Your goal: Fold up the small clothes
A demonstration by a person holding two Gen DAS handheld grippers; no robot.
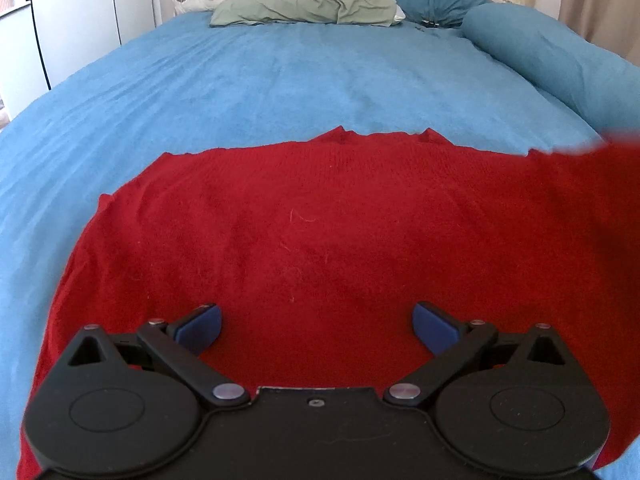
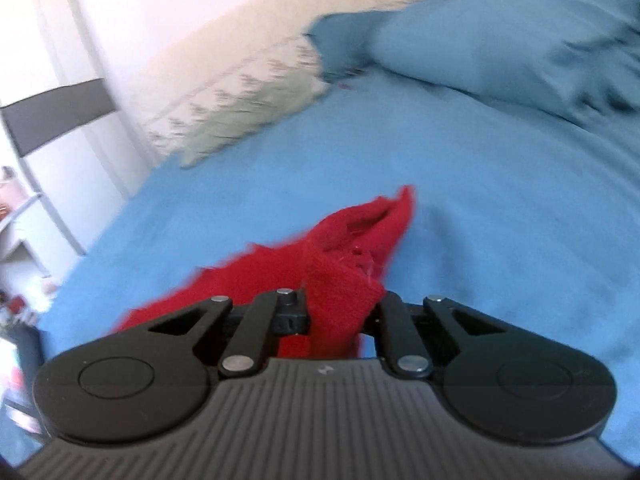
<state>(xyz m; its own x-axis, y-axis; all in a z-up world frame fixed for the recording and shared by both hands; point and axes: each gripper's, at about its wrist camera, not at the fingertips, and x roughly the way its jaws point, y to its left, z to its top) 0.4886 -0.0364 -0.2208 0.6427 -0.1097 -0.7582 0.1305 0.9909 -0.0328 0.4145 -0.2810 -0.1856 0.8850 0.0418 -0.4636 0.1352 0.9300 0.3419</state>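
A red knit sweater [image 1: 320, 232] lies spread flat on the blue bedspread [image 1: 280, 80], its neck edge toward the pillows. My left gripper [image 1: 316, 326] hovers low over its near part, open and empty, blue pads wide apart. At the right edge of the left wrist view a part of the sweater is lifted and blurred. My right gripper [image 2: 340, 312] is shut on a bunched end of the red sweater [image 2: 344, 248], which sticks up between its fingers above the bedspread [image 2: 480, 220]. The right wrist view is motion-blurred.
Pillows [image 1: 304, 8] lie at the head of the bed. A rolled teal duvet [image 1: 560, 56] runs along the right side, also seen in the right wrist view [image 2: 520, 48]. White furniture [image 2: 48, 120] stands beside the bed on the left.
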